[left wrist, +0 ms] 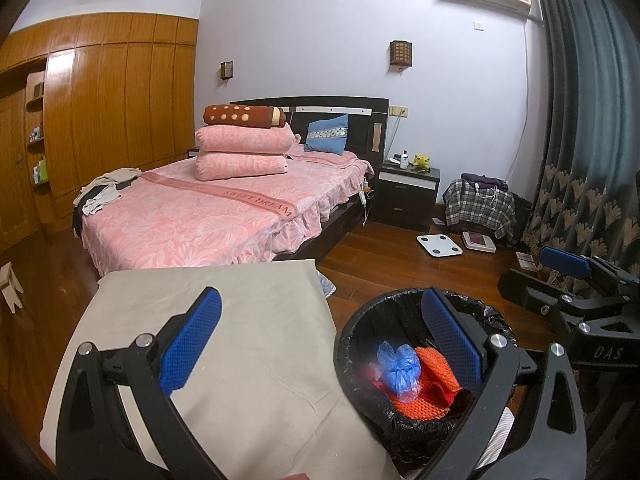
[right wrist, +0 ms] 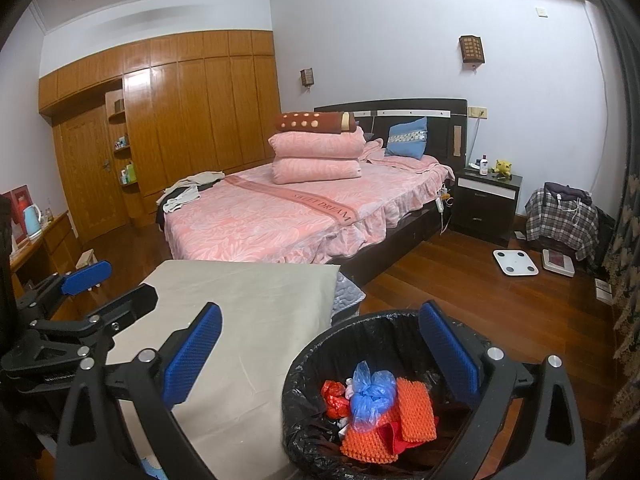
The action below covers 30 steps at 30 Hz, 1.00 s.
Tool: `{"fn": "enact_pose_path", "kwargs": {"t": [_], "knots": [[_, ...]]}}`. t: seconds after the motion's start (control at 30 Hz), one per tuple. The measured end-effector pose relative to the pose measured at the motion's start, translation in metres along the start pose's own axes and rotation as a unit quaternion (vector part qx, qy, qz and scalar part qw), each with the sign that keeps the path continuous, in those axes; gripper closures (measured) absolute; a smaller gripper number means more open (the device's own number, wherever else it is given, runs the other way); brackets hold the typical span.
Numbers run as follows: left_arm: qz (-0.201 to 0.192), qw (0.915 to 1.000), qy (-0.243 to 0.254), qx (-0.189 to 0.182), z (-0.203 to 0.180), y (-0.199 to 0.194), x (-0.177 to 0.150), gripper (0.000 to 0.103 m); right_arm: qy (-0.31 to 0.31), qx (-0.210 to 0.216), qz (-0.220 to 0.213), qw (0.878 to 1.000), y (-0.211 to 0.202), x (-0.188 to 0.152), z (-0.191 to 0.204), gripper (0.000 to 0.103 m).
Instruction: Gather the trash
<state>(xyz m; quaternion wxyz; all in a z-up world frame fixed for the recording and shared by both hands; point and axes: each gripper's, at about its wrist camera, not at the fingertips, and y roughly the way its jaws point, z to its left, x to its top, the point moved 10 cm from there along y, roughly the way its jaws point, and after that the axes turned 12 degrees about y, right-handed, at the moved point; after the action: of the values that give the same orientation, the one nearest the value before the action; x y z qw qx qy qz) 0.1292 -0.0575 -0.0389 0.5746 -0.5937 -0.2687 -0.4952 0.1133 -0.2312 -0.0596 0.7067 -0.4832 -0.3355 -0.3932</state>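
Trash bin, black-lined, on the floor beside the cloth-covered table: holds a blue plastic bag, orange foam netting and a red wrapper; the table top shows bare, so collection looks largely finished. Left gripper and right gripper: jaws spread wide, nothing held, both poised above bin and table edge.

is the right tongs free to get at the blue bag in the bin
Probably yes. The right tongs are open and empty above the trash bin, which has no lid, and the blue bag lies on top of the trash.
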Motion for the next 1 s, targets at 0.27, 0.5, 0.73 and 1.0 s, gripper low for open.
{"fn": "enact_pose_path", "kwargs": {"t": [0.27, 0.5, 0.73, 1.0], "knots": [[0.000, 1.0000, 0.000, 0.000, 0.0002, 0.0003, 0.0006, 0.006, 0.000, 0.000, 0.000, 1.000, 0.0000, 0.0003, -0.0001, 0.006], [0.000, 1.0000, 0.000, 0.001, 0.0002, 0.0000, 0.0010, 0.006, 0.000, 0.001, 0.001, 1.000, 0.0012, -0.0005, 0.0018, 0.006], [0.001, 1.0000, 0.000, 0.000, 0.0003, -0.0002, 0.0014, 0.006, 0.000, 0.001, 0.001, 1.000, 0.0010, -0.0002, 0.0012, 0.006], [0.000, 1.0000, 0.001, 0.000, 0.0004, 0.0004, 0.0020, 0.006, 0.001, 0.001, 0.002, 1.000, 0.0034, -0.0032, 0.0049, 0.006]]}}
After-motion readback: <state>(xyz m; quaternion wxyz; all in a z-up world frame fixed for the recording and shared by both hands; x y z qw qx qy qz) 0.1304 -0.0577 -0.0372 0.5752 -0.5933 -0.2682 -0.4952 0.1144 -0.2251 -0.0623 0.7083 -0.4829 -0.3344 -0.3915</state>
